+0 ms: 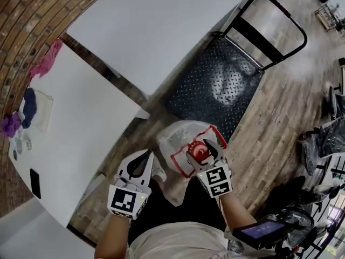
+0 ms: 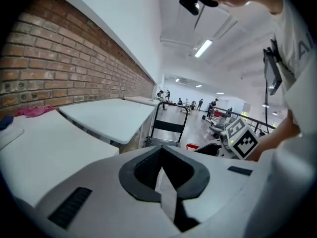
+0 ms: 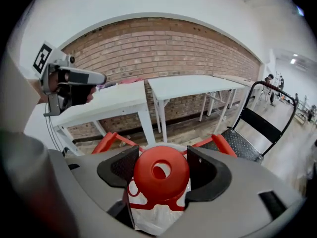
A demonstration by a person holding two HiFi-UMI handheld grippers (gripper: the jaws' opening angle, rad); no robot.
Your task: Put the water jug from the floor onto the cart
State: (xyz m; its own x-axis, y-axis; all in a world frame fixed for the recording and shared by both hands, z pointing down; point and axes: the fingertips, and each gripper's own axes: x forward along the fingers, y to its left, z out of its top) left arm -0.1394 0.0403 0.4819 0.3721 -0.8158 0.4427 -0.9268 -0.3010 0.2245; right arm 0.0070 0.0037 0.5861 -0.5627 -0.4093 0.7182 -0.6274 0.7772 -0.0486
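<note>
The water jug (image 1: 180,139) is clear plastic with a red cap (image 3: 161,172) and a red carrying frame. It sits low in front of me, just short of the cart. My right gripper (image 1: 200,147) is shut on the red cap, one pad on each side (image 3: 161,170). Whether the jug's base touches the floor is hidden. The cart (image 1: 221,85) has a black studded deck and a black tube handle (image 1: 280,26); its deck is bare (image 3: 242,143). My left gripper (image 1: 148,155) hangs to the jug's left, shut on nothing (image 2: 161,150).
Two white folding tables (image 1: 151,26) (image 1: 75,134) stand along a brick wall at the left. The nearer one carries cloths (image 1: 47,62) and a black phone (image 1: 35,183). Dark bags and clutter (image 1: 323,144) lie at the right on the wooden floor.
</note>
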